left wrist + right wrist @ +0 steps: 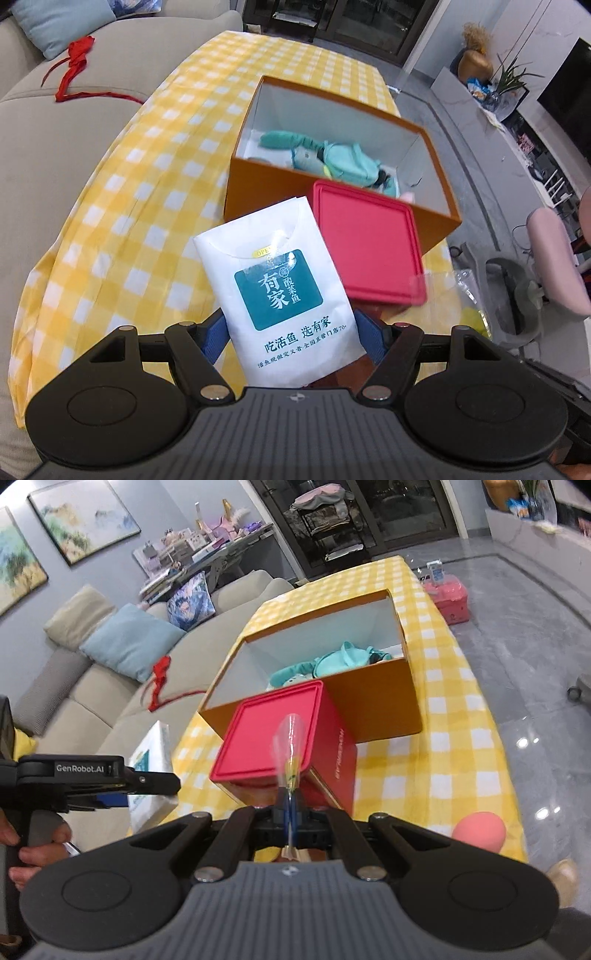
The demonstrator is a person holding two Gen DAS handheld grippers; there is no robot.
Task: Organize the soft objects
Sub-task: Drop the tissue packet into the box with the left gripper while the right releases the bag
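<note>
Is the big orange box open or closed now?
Open. The orange box has no lid on it, and teal soft items show inside.

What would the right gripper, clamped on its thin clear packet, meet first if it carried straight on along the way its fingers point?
Most likely the red box: the right gripper aims at its lid, with the clear packet leading. The orange box lies beyond. Depth is hard to judge through the fisheye.

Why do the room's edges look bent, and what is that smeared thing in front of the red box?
Both views are fisheye, so the floor and sofa curve toward the corners. In the right wrist view the clear plastic packet pinched in the right gripper is motion-blurred. In the left wrist view glare washes over the white tissue pack's label.
</note>
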